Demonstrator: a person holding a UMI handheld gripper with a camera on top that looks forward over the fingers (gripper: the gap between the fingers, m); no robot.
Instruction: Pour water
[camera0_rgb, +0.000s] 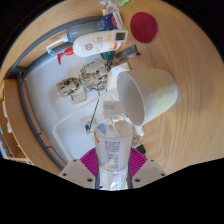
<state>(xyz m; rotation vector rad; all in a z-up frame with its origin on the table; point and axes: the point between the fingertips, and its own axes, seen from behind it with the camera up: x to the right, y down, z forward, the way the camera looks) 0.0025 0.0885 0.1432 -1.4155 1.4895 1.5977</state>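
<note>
Gripper view: the hand-held gripper (113, 168) clamps a water bottle (114, 140) (upright) just before a white cup (150, 94).

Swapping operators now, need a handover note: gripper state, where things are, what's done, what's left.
Gripper: shut on the water bottle, both pink pads pressing its sides.
Bottle: clear plastic, labelled, its top pointing toward the white cup, near the rim. Whether it is capped can't be told.
Cup: on the wooden table, just beyond the bottle, tilted in this view; no water visible in it.
Done: bottle grasped and brought to the cup.
Left: tip and pour, then set the bottle down.
</note>
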